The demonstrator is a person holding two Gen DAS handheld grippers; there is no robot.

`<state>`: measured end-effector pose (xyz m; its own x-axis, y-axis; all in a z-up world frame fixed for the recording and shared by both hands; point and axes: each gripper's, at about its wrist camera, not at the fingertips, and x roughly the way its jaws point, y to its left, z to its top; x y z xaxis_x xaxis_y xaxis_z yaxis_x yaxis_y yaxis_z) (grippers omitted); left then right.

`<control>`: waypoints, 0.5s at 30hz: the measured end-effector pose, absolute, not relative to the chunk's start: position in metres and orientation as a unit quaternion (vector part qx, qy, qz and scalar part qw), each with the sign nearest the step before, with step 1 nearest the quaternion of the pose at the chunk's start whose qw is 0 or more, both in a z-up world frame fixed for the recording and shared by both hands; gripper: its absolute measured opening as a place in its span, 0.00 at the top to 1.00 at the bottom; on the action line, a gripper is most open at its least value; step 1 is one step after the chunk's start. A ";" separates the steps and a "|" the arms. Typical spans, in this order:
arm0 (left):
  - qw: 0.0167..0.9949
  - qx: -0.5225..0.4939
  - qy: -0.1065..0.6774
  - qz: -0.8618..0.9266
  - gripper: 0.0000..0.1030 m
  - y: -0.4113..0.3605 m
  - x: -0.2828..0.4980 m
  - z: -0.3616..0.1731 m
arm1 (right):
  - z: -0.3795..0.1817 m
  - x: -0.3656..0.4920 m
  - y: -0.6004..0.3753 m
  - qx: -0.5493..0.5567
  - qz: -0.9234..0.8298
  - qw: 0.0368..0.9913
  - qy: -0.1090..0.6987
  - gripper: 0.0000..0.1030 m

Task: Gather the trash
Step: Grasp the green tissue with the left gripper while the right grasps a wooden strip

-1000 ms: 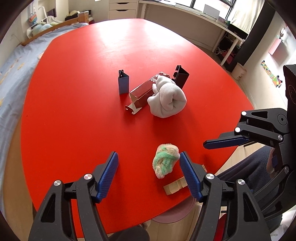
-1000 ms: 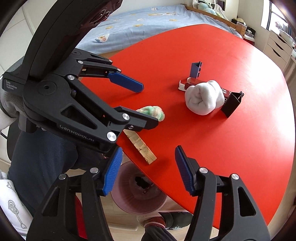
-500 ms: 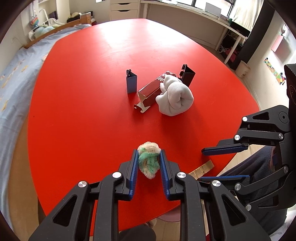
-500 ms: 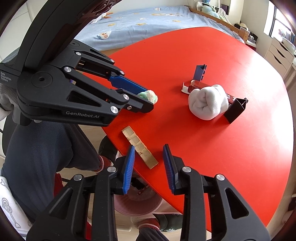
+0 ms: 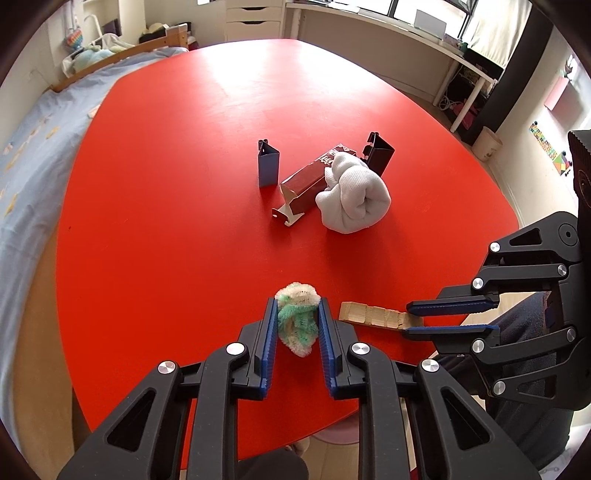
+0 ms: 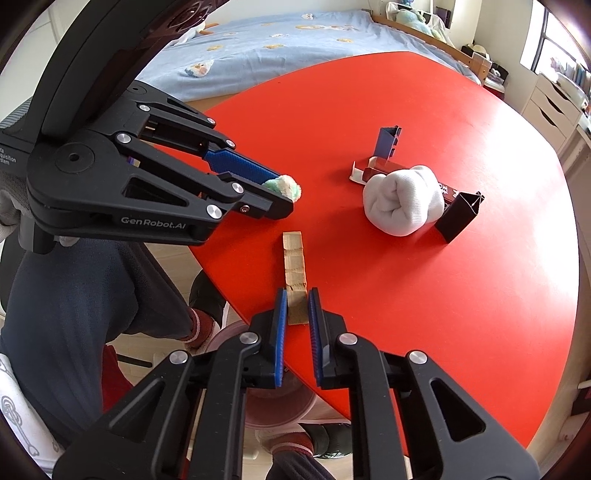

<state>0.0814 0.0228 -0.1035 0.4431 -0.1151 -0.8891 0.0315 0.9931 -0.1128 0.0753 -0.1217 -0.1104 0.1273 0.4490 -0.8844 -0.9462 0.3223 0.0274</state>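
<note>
My left gripper [image 5: 296, 312] is shut on a green and white fluffy wad [image 5: 297, 321] at the near edge of the red table [image 5: 166, 221]; the wad also shows in the right wrist view [image 6: 286, 185]. My right gripper [image 6: 295, 299] is shut on the near end of a tan wooden strip [image 6: 294, 266], which lies on the table edge; the strip also shows in the left wrist view [image 5: 373, 314]. Mid-table lie a dark red carton [image 5: 310, 177], a rolled white sock [image 5: 354, 199], a blue folded box [image 5: 267, 166] and a black folded box [image 5: 380, 153].
A pink bin [image 6: 280, 402] stands on the floor under the table edge, below my right gripper. The person's legs [image 6: 74, 302] are to the left of it. A bed [image 6: 277, 48] lies beyond the table, and a desk [image 5: 406, 33] along the far wall.
My left gripper closed on the fluffy wad. My right gripper moved onto the wooden strip and closed on its near end; the strip now points straight away from it.
</note>
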 end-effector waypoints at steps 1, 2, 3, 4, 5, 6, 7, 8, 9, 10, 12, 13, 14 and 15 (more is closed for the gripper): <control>0.849 -0.040 0.526 -0.043 0.80 0.023 0.082 -0.104 | -0.110 0.077 -0.123 -0.289 0.502 0.694 0.429 0.89; 0.849 -0.040 0.526 -0.042 0.80 0.023 0.081 -0.103 | -0.110 0.079 -0.124 -0.286 0.498 0.696 0.431 0.89; 0.849 -0.040 0.525 -0.042 0.80 0.023 0.081 -0.103 | -0.110 0.080 -0.125 -0.283 0.494 0.699 0.434 0.89; 0.850 -0.041 0.524 -0.041 0.80 0.023 0.080 -0.102 | -0.110 0.082 -0.126 -0.280 0.490 0.701 0.436 0.89; 0.850 -0.042 0.523 -0.042 0.80 0.023 0.080 -0.102 | -0.110 0.083 -0.127 -0.277 0.486 0.702 0.439 0.89; 0.851 -0.043 0.522 -0.042 0.80 0.022 0.079 -0.101 | -0.111 0.085 -0.128 -0.273 0.483 0.704 0.443 0.89; 0.851 -0.043 0.521 -0.042 0.80 0.022 0.079 -0.100 | -0.110 0.085 -0.129 -0.270 0.480 0.706 0.445 0.89; 0.852 -0.043 0.520 -0.042 0.80 0.022 0.078 -0.099 | -0.110 0.087 -0.130 -0.267 0.477 0.708 0.446 0.89; 0.852 -0.043 0.519 -0.043 0.80 0.021 0.077 -0.098 | -0.109 0.088 -0.131 -0.264 0.475 0.710 0.448 0.89; 0.853 -0.042 0.518 -0.043 0.80 0.020 0.076 -0.097 | -0.109 0.088 -0.132 -0.261 0.474 0.711 0.450 0.89; 0.854 -0.041 0.516 -0.043 0.80 0.018 0.074 -0.094 | -0.106 0.089 -0.134 -0.254 0.470 0.715 0.452 0.89; 0.856 -0.041 0.514 -0.043 0.80 0.017 0.071 -0.092 | -0.104 0.090 -0.135 -0.250 0.468 0.717 0.452 0.89; 0.857 -0.041 0.513 -0.044 0.80 0.016 0.070 -0.090 | -0.102 0.090 -0.136 -0.247 0.467 0.719 0.452 0.89; 0.858 -0.040 0.510 -0.044 0.80 0.014 0.068 -0.087 | -0.100 0.091 -0.137 -0.243 0.466 0.721 0.452 0.89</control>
<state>0.0679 0.0145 -0.0867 0.4750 -0.1163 -0.8723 0.0345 0.9929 -0.1136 0.0907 -0.1372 -0.0999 0.1584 0.4518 -0.8780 -0.8911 0.4484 0.0699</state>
